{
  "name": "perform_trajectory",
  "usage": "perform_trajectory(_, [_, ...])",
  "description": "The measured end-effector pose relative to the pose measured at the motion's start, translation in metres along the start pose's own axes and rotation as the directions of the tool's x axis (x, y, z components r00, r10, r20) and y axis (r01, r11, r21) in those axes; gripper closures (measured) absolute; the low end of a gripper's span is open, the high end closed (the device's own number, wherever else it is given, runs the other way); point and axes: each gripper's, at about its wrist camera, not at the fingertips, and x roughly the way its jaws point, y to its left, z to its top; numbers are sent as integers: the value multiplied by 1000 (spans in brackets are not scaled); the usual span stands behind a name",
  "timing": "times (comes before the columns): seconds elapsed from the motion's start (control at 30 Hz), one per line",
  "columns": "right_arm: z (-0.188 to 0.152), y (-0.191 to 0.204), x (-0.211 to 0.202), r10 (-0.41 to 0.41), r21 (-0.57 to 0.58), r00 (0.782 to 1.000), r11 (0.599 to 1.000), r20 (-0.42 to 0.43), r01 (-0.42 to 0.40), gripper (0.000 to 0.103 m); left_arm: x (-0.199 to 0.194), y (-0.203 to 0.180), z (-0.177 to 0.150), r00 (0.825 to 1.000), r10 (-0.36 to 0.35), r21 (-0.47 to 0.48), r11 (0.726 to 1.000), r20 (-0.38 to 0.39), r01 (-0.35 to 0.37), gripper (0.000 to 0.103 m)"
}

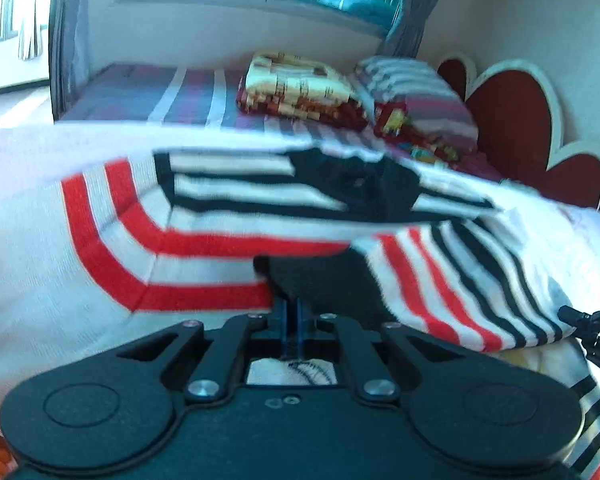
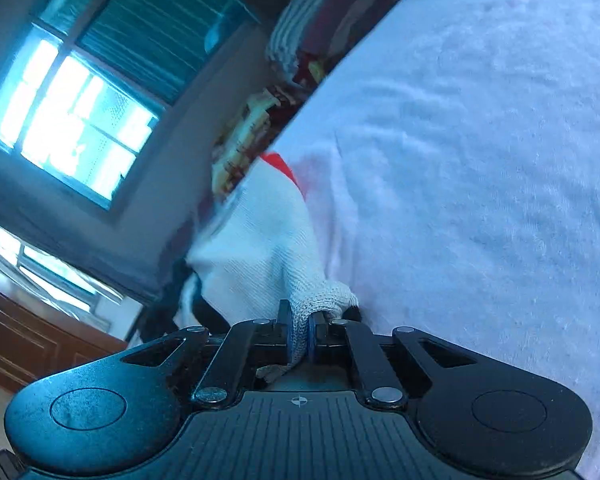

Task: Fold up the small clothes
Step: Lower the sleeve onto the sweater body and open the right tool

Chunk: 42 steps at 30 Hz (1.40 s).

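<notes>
White knit with red and black stripes, the garment (image 1: 220, 240) lay on the pale bed (image 2: 480, 160). Our left tongs (image 1: 290, 308) were clamped on its fabric, and our right tongs (image 2: 300, 332) pinched its ribbed edge.

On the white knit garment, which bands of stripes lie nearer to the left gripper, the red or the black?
The red stripes, just beyond the left gripper, which is shut on the knit garment. The black stripes lie farther up.
</notes>
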Motion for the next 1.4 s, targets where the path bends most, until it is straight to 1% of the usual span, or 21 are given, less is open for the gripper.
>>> perform_trajectory(0.2, [2,5,-8,-2,-56,1000,998,-27,1,96,-1,-1,1,1000,10,10,1000,-9,-10,99])
perform_trajectory(0.27, [2,12,-11,-9,-108,999,994,-46,4,89,-2,1,1,1000,4,-2,1000,-5,-4,99])
perform_trajectory(0.43, [-6,26,-42,-10,-278,997,960,78,32,88,-4,0,0,1000,4,-4,1000,1,-4,99])
perform_trajectory(0.5, [-3,36,-38,-5,-338,996,941,87,34,88,-5,-1,-1,1000,12,-11,1000,-7,-12,95])
perform_trajectory(0.57, [-1,48,-26,-15,-398,997,916,75,43,88,-17,2,-1,997,68,-38,997,22,-67,75])
perform_trajectory(0.6, [1,53,-19,-24,-435,997,899,78,55,88,-26,0,-1,993,102,-39,994,63,-99,69])
perform_trajectory(0.63, [1,59,-10,-31,-471,997,880,77,64,88,-33,-4,1,988,123,-28,992,96,-121,58])
perform_trajectory(0.67, [2,64,-3,-31,-499,997,865,69,61,88,-36,-11,3,985,129,-5,992,117,-130,54])
perform_trajectory(0.73, [1,71,22,-14,-539,999,842,32,29,88,-30,-30,11,987,90,63,993,131,-99,54])
perform_trajectory(0.83, [-13,93,67,0,-640,1000,768,-30,-19,88,-1,-67,13,994,14,147,989,109,-30,54])
perform_trajectory(0.93, [-25,108,106,6,-682,998,729,-69,-52,88,22,-95,12,994,8,199,980,112,-30,54])
perform_trajectory(1.0, [-29,114,131,-8,-698,994,712,-110,-72,88,36,-102,10,995,24,210,977,99,-45,53])
perform_trajectory(1.07, [-26,109,147,-60,-726,993,687,-104,-35,89,44,-93,6,996,41,195,979,78,-56,51])
perform_trajectory(1.1, [-18,103,148,-63,-715,994,699,-88,-19,91,42,-86,4,994,55,188,980,90,-71,51])
perform_trajectory(1.13, [-6,92,144,-57,-684,995,730,-77,-12,103,39,-78,2,993,72,177,980,94,-88,51])
perform_trajectory(1.2, [16,75,141,-89,-647,996,761,-24,52,103,33,-63,-1,990,92,154,982,107,-108,51])
perform_trajectory(1.27, [32,64,141,-60,-605,995,796,-75,2,103,31,-59,-2,990,90,150,983,112,-106,51])
perform_trajectory(1.3, [34,66,142,-54,-625,996,781,-65,1,103,31,-61,-1,989,97,161,980,108,-113,51])
perform_trajectory(1.33, [36,69,141,-60,-649,998,760,-19,34,103,32,-64,1,988,108,168,978,106,-125,51])
perform_trajectory(1.37, [40,71,142,-74,-655,997,752,25,73,103,32,-65,3,988,115,168,977,105,-131,51])
perform_trajectory(1.4, [47,69,147,-77,-641,997,764,25,75,103,32,-64,4,987,120,167,977,106,-136,51])
